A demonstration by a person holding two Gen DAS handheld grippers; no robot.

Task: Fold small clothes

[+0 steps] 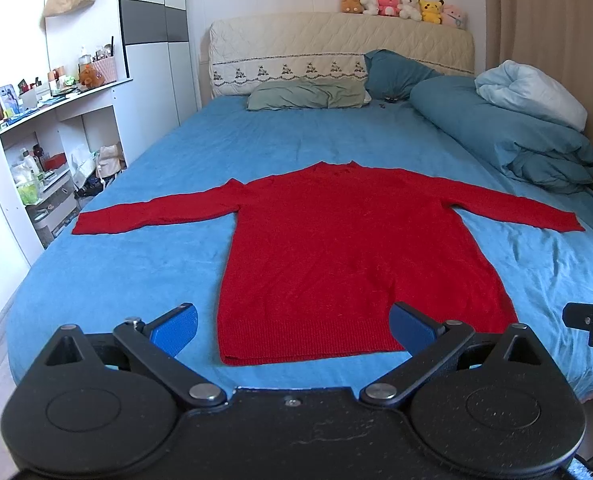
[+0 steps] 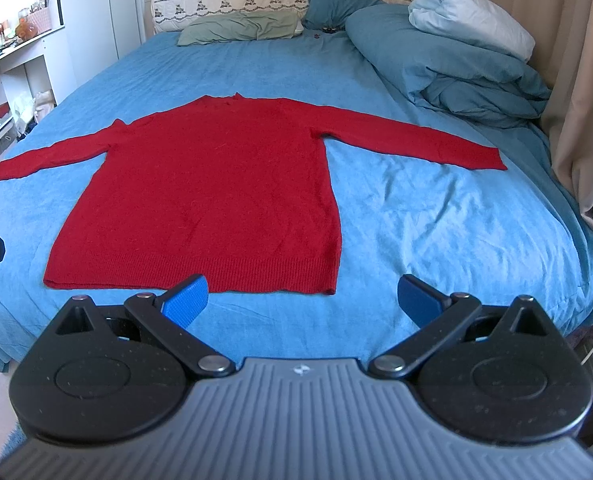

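My left gripper (image 1: pixel 294 326) and right gripper (image 2: pixel 302 298) both hang released, jaws spread and empty, above the near hem, ready to pinch it. The red sweater (image 1: pixel 348 248) lies flat, sleeves outstretched, on the blue bed (image 1: pixel 128 268), unfolded.

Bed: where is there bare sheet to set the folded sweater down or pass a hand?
Bare sheet lies right of the sweater body, under its right sleeve. More lies between the collar and the green pillow, and left under the left sleeve. The far right is crowded by the piled duvet.
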